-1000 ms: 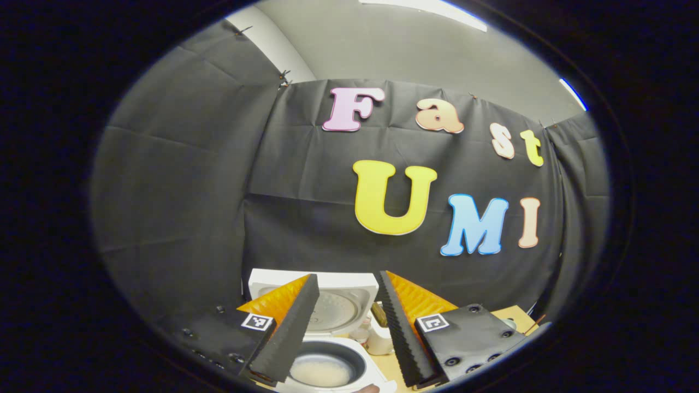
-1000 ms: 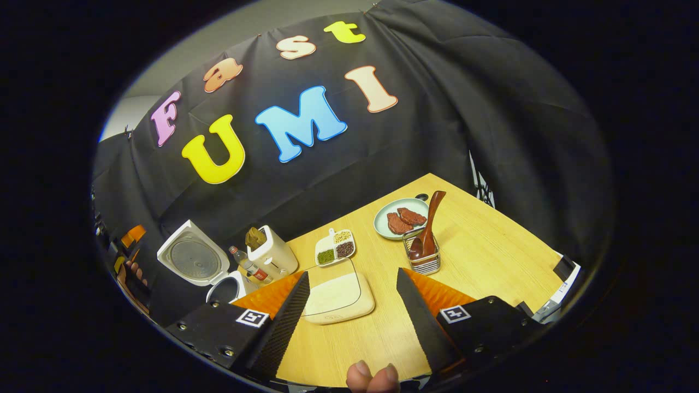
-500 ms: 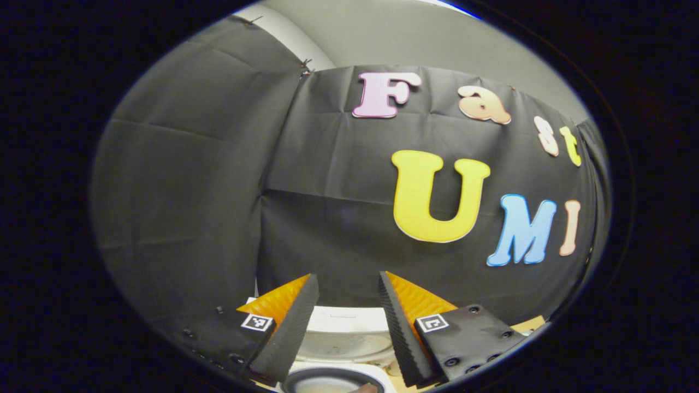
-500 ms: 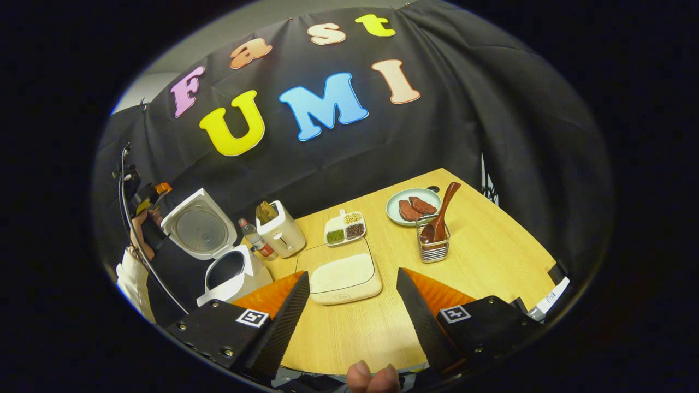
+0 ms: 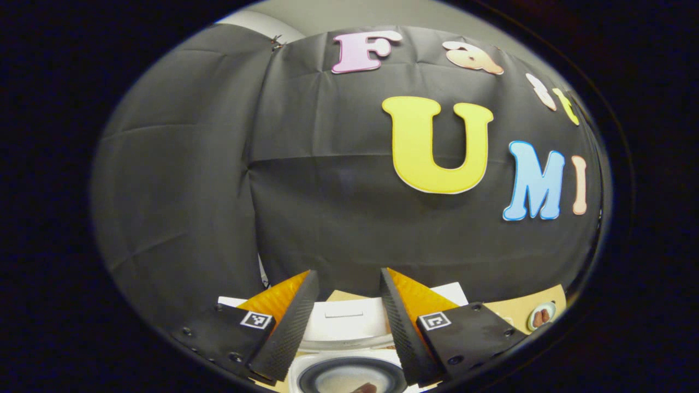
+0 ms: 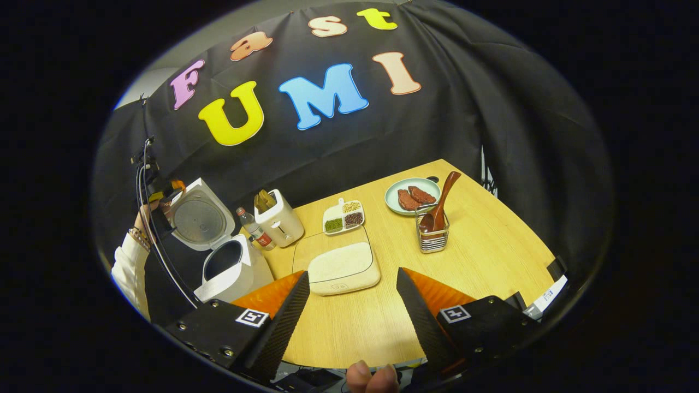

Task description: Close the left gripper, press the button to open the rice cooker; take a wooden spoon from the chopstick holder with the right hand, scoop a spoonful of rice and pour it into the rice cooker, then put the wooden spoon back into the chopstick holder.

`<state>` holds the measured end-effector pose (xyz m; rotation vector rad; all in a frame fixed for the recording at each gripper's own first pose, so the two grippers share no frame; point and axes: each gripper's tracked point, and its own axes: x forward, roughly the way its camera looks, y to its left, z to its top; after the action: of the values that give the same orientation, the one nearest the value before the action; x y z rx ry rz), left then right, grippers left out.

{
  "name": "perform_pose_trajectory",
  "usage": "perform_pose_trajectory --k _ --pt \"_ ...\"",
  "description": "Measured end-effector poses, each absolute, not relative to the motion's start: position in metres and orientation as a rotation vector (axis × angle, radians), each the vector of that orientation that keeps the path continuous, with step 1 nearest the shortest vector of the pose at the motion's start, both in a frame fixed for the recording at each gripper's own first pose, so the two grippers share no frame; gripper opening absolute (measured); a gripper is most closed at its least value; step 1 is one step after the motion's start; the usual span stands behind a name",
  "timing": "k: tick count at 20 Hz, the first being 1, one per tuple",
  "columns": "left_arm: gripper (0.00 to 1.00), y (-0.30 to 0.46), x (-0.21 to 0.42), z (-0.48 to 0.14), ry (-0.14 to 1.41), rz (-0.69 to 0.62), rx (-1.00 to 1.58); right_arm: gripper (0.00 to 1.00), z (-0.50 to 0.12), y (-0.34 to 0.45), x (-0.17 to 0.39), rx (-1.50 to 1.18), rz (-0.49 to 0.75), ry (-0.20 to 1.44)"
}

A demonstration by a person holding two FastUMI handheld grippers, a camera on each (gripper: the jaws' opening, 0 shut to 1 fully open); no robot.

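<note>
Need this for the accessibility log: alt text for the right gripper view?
The open right gripper hangs above a wooden table. Beyond it sit a tray of rice, a wire chopstick holder with a wooden spoon, and at left a rice cooker, lid up.

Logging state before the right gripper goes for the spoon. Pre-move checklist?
1. Rice cooker lid open: ok.
2. Wooden spoon standing in the chopstick holder: ok.
3. Right gripper jaws open, nothing held: ok.
4. Table path to the holder free: ok.
5. Rice tray filled, within view: ok.
6. Left gripper jaws apart above the cooker pot; clear of the pour path: cannot tell.
</note>
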<state>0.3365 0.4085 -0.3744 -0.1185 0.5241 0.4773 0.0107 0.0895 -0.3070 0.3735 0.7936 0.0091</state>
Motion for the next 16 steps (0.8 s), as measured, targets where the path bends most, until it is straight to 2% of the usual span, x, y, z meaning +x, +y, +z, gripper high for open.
perform_pose_trajectory --k 2,3,4,5,12,13,14,15,16 --pt "0.81 0.398 0.322 -0.374 0.516 0.472 -0.108 0.98 -0.308 0.094 0.012 0.381 0.02 0.796" --pt "0.77 0.394 0.315 -0.373 0.512 0.467 -0.104 0.98 -0.309 0.095 0.011 0.383 0.023 0.799" --pt "0.88 0.386 0.31 -0.375 0.508 0.463 -0.106 0.98 -0.309 0.096 0.01 0.386 0.025 0.802" --pt "0.82 0.38 0.302 -0.372 0.5 0.458 -0.105 0.98 -0.309 0.098 0.01 0.388 0.026 0.801" --pt "0.82 0.333 0.235 -0.379 0.459 0.426 -0.086 0.98 -0.318 0.097 0.004 0.412 0.014 0.822" --pt "0.79 0.327 0.225 -0.382 0.457 0.424 -0.086 0.98 -0.319 0.098 0.003 0.415 0.014 0.825" --pt "0.82 0.32 0.215 -0.386 0.452 0.422 -0.077 0.98 -0.319 0.099 0.003 0.414 0.016 0.829" --pt "0.79 0.314 0.207 -0.388 0.442 0.418 -0.064 0.98 -0.32 0.1 0.002 0.41 0.019 0.831" --pt "0.82 0.307 0.198 -0.392 0.439 0.411 -0.055 0.98 -0.32 0.101 0.002 0.403 0.023 0.83"
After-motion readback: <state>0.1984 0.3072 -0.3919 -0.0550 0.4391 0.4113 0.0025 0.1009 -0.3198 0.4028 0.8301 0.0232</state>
